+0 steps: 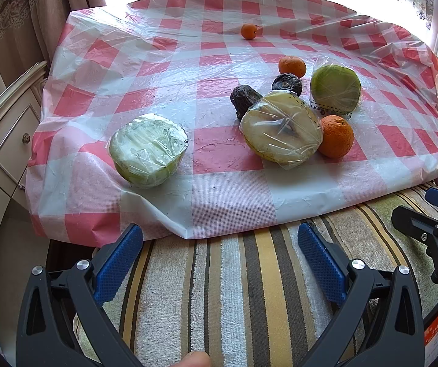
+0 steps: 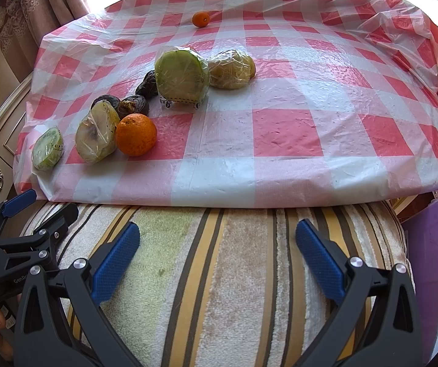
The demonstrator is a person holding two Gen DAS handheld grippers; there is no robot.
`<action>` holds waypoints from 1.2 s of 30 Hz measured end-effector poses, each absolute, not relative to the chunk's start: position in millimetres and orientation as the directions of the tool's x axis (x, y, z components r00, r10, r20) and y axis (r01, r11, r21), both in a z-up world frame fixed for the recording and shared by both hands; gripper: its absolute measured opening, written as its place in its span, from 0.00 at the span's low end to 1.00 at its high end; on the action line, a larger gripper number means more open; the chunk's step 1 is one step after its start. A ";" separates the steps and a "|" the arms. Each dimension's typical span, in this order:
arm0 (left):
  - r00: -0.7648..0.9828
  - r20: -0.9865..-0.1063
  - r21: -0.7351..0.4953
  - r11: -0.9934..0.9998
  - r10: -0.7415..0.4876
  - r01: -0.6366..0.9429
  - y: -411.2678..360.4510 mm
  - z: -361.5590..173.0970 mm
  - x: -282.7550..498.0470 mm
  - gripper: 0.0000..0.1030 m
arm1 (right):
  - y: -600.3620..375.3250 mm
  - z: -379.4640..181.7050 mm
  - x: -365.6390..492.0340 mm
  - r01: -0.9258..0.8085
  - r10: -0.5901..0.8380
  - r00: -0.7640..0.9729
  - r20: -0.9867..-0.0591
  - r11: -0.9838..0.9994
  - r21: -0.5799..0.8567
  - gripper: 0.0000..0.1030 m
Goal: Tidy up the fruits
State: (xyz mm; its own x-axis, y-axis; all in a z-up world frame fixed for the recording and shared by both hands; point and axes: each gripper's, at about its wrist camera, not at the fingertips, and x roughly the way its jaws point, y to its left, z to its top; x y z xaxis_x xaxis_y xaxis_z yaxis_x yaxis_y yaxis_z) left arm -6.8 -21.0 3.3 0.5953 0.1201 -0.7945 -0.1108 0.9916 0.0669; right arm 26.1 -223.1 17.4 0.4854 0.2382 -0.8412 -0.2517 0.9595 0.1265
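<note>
Awaiting sorting: fruits scattered on counter (image 1: 219,189) ahead of both tools, left tool (image 1: 219,244) and right tool (image 2: 217,241) spread apart, empty, nothing grouped yet.

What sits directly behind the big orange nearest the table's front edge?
Behind the big orange sits a dark wrinkled fruit, then a wrapped green melon half. Its base and the cloth beneath are hidden.

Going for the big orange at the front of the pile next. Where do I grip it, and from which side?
Grip the orange across its round middle, probably coming from the front right with the right gripper, whose fingers are open. That side faces bare tablecloth; its left side sits against the wrapped yellowish fruit half, and dark wrinkled fruits lie just behind it.
</note>
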 end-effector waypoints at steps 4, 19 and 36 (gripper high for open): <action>0.595 -0.795 0.067 0.992 0.120 -0.110 -20.9 3.4 -6.7 0.96 | -223.5 17.5 24.9 -0.251 0.238 0.486 -0.841 0.960 0.127 0.99; 0.596 -0.794 0.067 0.992 0.119 -0.109 -20.1 3.3 -6.5 0.96 | -222.2 17.2 25.4 -0.252 0.237 0.485 -0.842 0.960 0.125 0.99; 0.669 -0.739 -0.083 0.975 0.079 -0.207 14.6 25.4 -13.8 0.93 | -222.8 19.8 29.3 -0.269 0.243 0.458 -0.855 0.955 0.128 0.99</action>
State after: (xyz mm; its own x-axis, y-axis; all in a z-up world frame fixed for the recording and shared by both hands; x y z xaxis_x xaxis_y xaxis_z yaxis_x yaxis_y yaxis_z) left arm -13.8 14.6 25.4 0.6690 0.0794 -0.7390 -0.2071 0.9748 -0.0828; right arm 29.3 -222.8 19.8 0.4581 0.2434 -0.8550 -0.2685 0.9547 0.1279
